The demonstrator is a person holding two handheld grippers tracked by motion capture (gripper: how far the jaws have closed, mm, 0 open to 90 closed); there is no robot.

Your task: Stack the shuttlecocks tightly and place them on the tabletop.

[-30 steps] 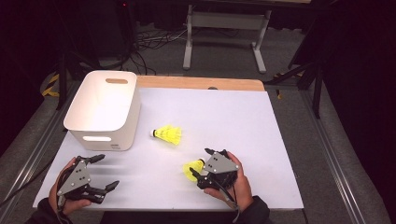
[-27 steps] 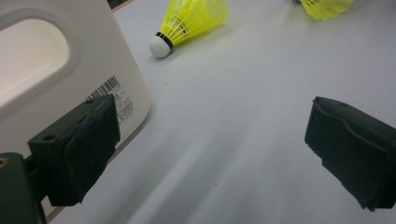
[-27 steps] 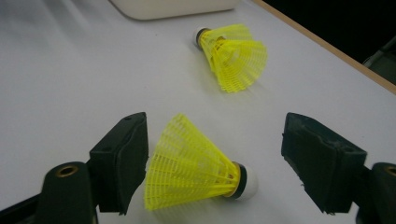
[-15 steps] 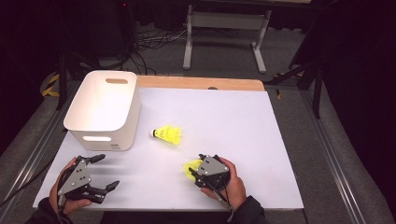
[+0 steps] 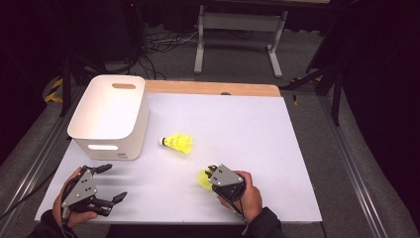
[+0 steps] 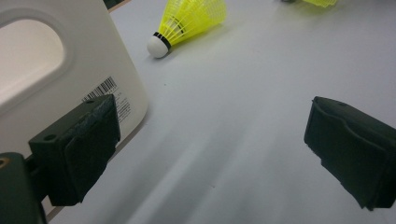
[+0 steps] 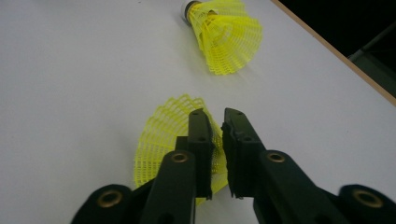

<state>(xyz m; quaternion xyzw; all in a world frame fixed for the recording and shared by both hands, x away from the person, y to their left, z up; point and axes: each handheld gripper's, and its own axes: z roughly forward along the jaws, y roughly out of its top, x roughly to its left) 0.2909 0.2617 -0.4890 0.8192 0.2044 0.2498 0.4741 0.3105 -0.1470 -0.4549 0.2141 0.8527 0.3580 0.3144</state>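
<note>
**Pinching a yellow shuttlecock at the near edge**

Looking along my right claw (image 7: 215, 119), I see its two black jaws drawn almost together on the mesh skirt of a yellow shuttlecock (image 7: 163, 140), with a sliver of mesh caught in the narrow gap between them. The skirt fans out to the left of the jaws and lies against the white table (image 7: 74, 93). In the high view the same claw (image 5: 210, 173) sits in my right hand (image 5: 247, 193) near the front edge, the held shuttlecock (image 5: 203, 179) showing just to its left.

My left claw (image 6: 210, 135) stands wide apart and holds nothing; bare table lies between its jaws. From above, that claw (image 5: 114, 181) rests in my left hand (image 5: 72, 201) at the front left corner, well apart from the right one.

Just beyond the left claw's left jaw stands a white bin (image 6: 56, 70), a barcode label low on its wall and an oval handle slot above. In the high view the bin (image 5: 111, 116) stands open-topped directly behind that claw.

Farther out, ahead of both claws, a second shuttlecock (image 5: 178, 143) lies on its side, white cork toward the bin and skirt away from it, near the bin but not touching. The right gripper view shows it (image 7: 224, 37) beyond the jaw tips, slightly to the right.
</note>
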